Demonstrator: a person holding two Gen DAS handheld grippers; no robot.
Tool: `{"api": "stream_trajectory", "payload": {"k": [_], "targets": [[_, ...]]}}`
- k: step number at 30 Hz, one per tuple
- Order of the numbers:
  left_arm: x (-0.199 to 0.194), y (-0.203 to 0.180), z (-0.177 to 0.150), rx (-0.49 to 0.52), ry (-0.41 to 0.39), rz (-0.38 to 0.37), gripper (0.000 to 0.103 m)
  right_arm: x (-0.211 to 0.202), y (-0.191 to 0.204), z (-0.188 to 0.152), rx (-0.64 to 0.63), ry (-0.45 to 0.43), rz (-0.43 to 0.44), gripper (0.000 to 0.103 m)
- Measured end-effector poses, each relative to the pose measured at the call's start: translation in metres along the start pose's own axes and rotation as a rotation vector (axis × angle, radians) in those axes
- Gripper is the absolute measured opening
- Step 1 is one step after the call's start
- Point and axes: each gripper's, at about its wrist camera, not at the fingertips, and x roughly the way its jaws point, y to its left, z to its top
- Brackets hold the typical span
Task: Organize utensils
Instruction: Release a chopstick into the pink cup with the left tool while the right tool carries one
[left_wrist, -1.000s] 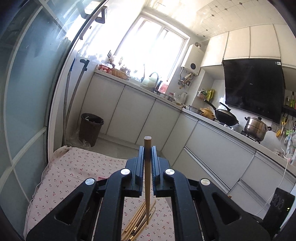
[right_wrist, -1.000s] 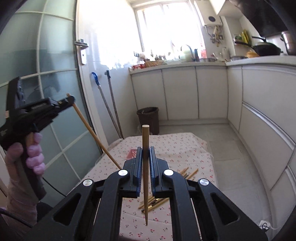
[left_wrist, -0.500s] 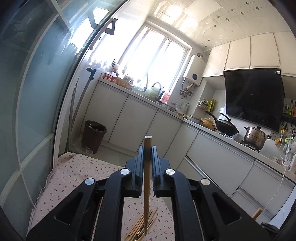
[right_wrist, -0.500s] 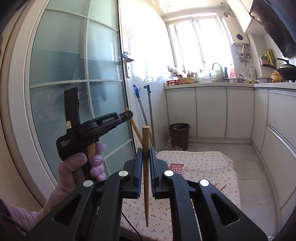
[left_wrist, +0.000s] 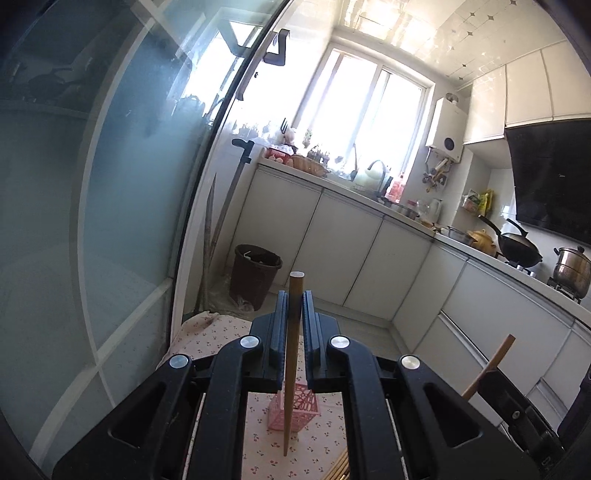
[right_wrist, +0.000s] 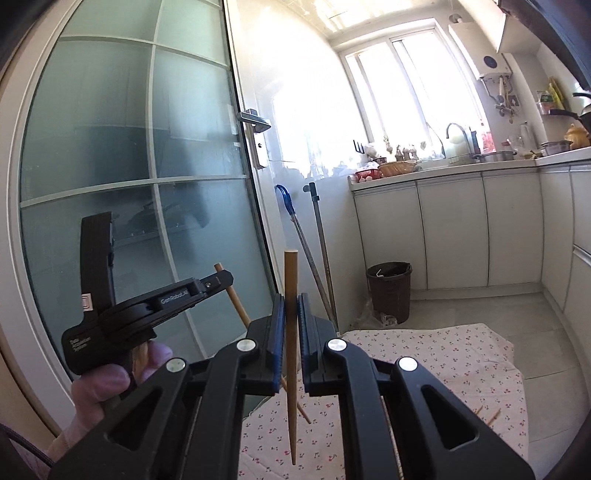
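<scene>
My left gripper (left_wrist: 294, 295) is shut on a wooden chopstick (left_wrist: 291, 369) that stands upright between its pads. Below it on the floral cloth (left_wrist: 295, 450) sits a pink lattice basket (left_wrist: 293, 406). More chopsticks (left_wrist: 338, 470) lie loose on the cloth at the bottom edge. My right gripper (right_wrist: 291, 299) is shut on a second upright chopstick (right_wrist: 291, 350). In the right wrist view the left gripper (right_wrist: 218, 278) appears at the left, held by a gloved hand (right_wrist: 110, 380), its chopstick (right_wrist: 236, 306) slanting down. The right chopstick's top (left_wrist: 495, 358) shows at the left view's right edge.
A frosted glass door (right_wrist: 122, 184) stands close on the left. White cabinets (left_wrist: 369, 258) run along the counter, with a dark waste bin (right_wrist: 389, 291) and mop handles (right_wrist: 317, 258) in the corner. Loose chopsticks (right_wrist: 487, 415) lie on the cloth at right.
Both grippers swung left toward the glass door and rose, each still gripping its chopstick. The pink basket came into the left view; the chopstick pile slid toward the frame edges.
</scene>
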Motion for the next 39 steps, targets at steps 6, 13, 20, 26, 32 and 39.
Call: {"api": "stream_trajectory", "payload": {"k": [6, 13, 20, 26, 32, 39], "targets": [[0.045, -0.019, 0.010, -0.009, -0.024, 0.042, 0.007, 0.041, -0.058, 0.018, 0.094, -0.028, -0.024, 0.008], [0.112, -0.033, -0.013, 0.009, 0.028, 0.061, 0.007, 0.085, -0.118, 0.015, 0.202, -0.001, -0.093, 0.008], [0.155, -0.024, -0.037, 0.024, 0.119, 0.089, 0.008, 0.118, -0.147, 0.006, 0.255, 0.040, -0.146, 0.008], [0.161, -0.017, -0.042, 0.037, 0.199, 0.094, 0.020, 0.137, -0.157, 0.000, 0.287, 0.060, -0.163, 0.008], [0.134, -0.008, -0.022, -0.010, 0.103, 0.114, 0.043, 0.147, -0.152, -0.001, 0.260, 0.062, -0.216, 0.008], [0.110, 0.001, -0.010, -0.028, 0.038, 0.134, 0.050, 0.159, -0.160, -0.008, 0.248, 0.051, -0.291, 0.008]]}}
